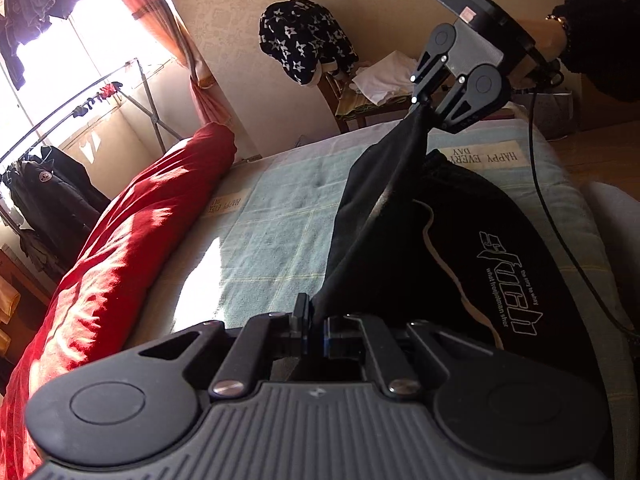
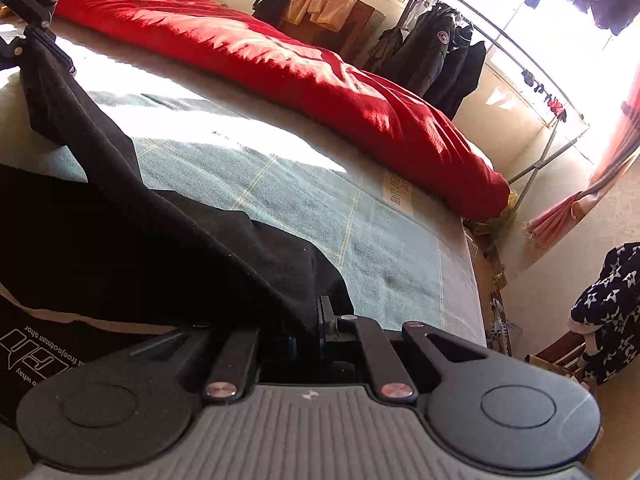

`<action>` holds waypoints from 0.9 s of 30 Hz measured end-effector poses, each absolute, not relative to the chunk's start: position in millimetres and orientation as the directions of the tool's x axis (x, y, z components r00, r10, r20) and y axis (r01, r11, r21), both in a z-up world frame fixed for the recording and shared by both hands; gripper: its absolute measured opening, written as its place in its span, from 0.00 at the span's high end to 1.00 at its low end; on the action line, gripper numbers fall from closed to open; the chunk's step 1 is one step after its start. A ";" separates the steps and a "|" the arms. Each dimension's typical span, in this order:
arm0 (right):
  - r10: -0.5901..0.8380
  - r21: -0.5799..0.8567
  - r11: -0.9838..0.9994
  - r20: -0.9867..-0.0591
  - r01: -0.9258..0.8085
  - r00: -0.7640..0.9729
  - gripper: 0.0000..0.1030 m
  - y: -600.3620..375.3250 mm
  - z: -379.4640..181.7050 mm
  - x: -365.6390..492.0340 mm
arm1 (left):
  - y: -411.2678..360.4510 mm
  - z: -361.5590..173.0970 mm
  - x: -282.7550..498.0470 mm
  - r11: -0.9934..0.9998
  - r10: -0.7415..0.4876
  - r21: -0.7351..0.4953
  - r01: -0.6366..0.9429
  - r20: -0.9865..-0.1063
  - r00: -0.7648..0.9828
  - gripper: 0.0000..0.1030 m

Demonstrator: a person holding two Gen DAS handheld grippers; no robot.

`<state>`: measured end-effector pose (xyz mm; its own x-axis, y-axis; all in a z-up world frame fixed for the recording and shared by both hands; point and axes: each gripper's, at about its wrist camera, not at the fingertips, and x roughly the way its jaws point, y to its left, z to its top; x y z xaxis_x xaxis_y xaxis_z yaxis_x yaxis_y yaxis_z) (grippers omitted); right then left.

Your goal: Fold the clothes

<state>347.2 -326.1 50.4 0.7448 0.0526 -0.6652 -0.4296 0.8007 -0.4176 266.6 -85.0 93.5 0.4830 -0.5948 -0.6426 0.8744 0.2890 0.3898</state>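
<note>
A black garment (image 1: 460, 240) with white printed lettering lies on the pale blue bed cover (image 1: 272, 216). One edge of it is lifted and stretched taut between the two grippers. My left gripper (image 1: 316, 322) sits at the near end, shut on that edge. At the far end my right gripper (image 1: 422, 106) hangs above the bed, shut on the other corner and held by a hand in a dark sleeve. The right wrist view shows the same black garment (image 2: 120, 240) pinched in my right gripper (image 2: 310, 328). The left gripper (image 2: 24, 38) holds the raised edge at the top left.
A rolled red duvet (image 1: 120, 248) runs along the bed's far side. A wooden chair holds a star-patterned garment (image 1: 304, 44) and white clothes (image 1: 384, 76). A clothes rack (image 1: 80, 108) with dark jackets stands by the window. A black cable (image 1: 560, 240) trails over the bed's right side.
</note>
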 end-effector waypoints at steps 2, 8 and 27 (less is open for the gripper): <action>0.044 -0.407 0.814 -0.669 -0.415 0.742 0.92 -329.4 46.9 342.5 | -87.4 94.8 256.0 0.256 -0.611 0.381 0.888 -0.649 0.455 0.96; 0.026 -0.379 0.837 -0.691 -0.393 0.722 0.91 -338.6 30.2 330.1 | -97.3 83.2 223.8 0.130 -0.628 0.336 0.933 -0.700 0.340 0.96; -0.150 -0.537 0.704 -0.752 -0.465 0.642 0.57 -323.8 -42.6 304.6 | -106.0 5.7 210.9 0.008 -0.524 0.229 0.973 -0.828 0.199 0.89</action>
<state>304.6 -323.8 -42.6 0.6422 -0.1500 -0.7517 -0.4645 0.7039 -0.5373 210.9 -106.0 5.7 0.1987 -0.5240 -0.8282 0.9735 0.0076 0.2287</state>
